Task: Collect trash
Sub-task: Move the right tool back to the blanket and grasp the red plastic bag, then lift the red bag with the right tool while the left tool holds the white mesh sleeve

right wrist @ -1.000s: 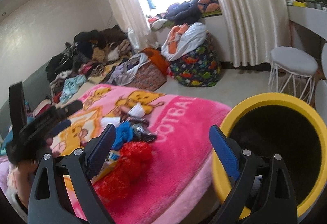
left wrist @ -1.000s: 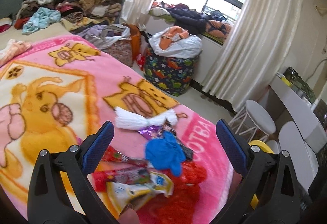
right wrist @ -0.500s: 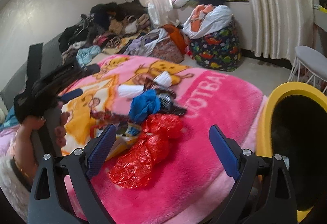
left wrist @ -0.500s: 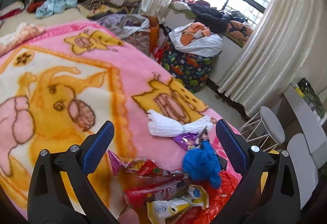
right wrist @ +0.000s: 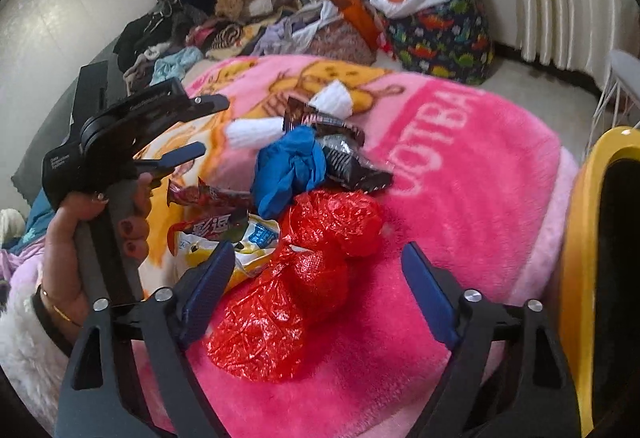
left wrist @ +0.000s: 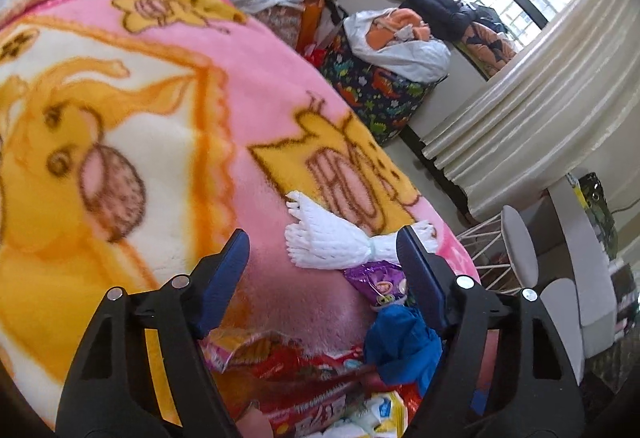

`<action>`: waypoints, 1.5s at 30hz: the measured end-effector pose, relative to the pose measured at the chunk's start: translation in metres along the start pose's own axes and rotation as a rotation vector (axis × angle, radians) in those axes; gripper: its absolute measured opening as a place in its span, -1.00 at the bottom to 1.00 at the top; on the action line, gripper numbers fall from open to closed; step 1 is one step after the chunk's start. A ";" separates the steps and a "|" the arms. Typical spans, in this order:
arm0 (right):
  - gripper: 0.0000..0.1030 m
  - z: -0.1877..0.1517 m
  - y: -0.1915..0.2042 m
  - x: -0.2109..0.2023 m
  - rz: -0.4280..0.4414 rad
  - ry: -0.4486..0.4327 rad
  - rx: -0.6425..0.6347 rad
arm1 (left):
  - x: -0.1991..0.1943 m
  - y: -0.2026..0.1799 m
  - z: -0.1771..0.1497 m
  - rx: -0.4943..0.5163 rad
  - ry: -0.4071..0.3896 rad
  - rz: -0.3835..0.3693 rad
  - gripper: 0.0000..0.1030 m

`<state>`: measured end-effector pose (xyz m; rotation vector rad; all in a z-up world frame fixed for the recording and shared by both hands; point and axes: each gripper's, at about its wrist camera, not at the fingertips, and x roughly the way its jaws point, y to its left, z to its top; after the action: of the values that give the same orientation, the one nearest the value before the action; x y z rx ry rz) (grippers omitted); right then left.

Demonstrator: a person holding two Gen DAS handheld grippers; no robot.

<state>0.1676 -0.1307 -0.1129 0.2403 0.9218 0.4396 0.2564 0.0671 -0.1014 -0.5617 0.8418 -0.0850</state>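
A heap of trash lies on the pink blanket (right wrist: pixel 460 178): a crumpled red plastic bag (right wrist: pixel 304 274), a blue wad (right wrist: pixel 290 166), a white foam net (left wrist: pixel 332 238), a purple wrapper (left wrist: pixel 378 282), a dark wrapper (right wrist: pixel 344 154), and red and yellow snack packets (right wrist: pixel 228 226). My right gripper (right wrist: pixel 318 288) is open, its fingers on either side of the red bag, just above it. My left gripper (left wrist: pixel 324 272) is open and empty, above the blanket near the white foam net; it also shows in the right wrist view (right wrist: pixel 200 126). The yellow bin (right wrist: pixel 580 278) stands at the right of the bed.
Piles of clothes (right wrist: pixel 208 14) cover the far end of the bed. A dinosaur-print laundry bag (left wrist: pixel 380 86) stuffed with clothes stands on the floor by the curtains (left wrist: pixel 532 110). A white stool (left wrist: pixel 516 246) and a desk (left wrist: pixel 588 278) are to the right.
My left gripper has moved forward and down over the blanket toward the white foam net. My right gripper has swung left from the yellow bin and dropped close over the red bag.
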 end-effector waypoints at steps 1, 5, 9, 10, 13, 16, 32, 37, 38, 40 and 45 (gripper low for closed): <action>0.45 0.002 -0.001 0.004 0.011 0.014 0.004 | 0.006 0.004 0.001 -0.015 0.017 0.000 0.31; 0.23 0.000 -0.006 0.023 0.053 0.090 0.028 | 0.018 0.009 0.003 -0.048 0.046 -0.001 0.31; -0.24 -0.001 -0.005 0.030 0.087 0.130 0.009 | 0.027 0.012 0.003 -0.069 0.064 -0.007 0.24; -0.26 -0.001 -0.004 0.029 0.088 0.127 -0.001 | 0.029 0.012 0.003 -0.073 0.067 -0.007 0.22; -0.29 -0.002 -0.005 0.026 0.095 0.120 -0.002 | 0.032 0.012 0.003 -0.076 0.066 -0.002 0.07; -0.30 -0.002 -0.008 0.023 0.095 0.113 -0.004 | 0.034 0.010 0.003 -0.068 0.071 0.002 -0.36; -0.31 -0.008 -0.015 -0.004 0.073 0.037 -0.027 | -0.028 -0.024 -0.012 0.031 -0.071 -0.074 -0.84; -0.31 -0.015 -0.011 -0.014 0.079 0.019 -0.046 | -0.052 -0.039 -0.013 0.078 -0.133 -0.066 -0.84; -0.31 -0.016 -0.009 -0.017 0.084 0.013 -0.054 | -0.056 -0.041 -0.013 0.084 -0.144 -0.069 -0.84; -0.31 -0.017 -0.007 -0.020 0.085 0.008 -0.064 | -0.066 -0.045 -0.013 0.095 -0.160 -0.073 -0.84; -0.31 -0.020 0.002 -0.031 0.096 -0.022 -0.087 | -0.083 -0.051 -0.017 0.117 -0.186 -0.076 -0.84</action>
<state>0.1352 -0.1431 -0.1019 0.2107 0.8696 0.5636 0.1958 0.0404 -0.0284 -0.4839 0.6305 -0.1482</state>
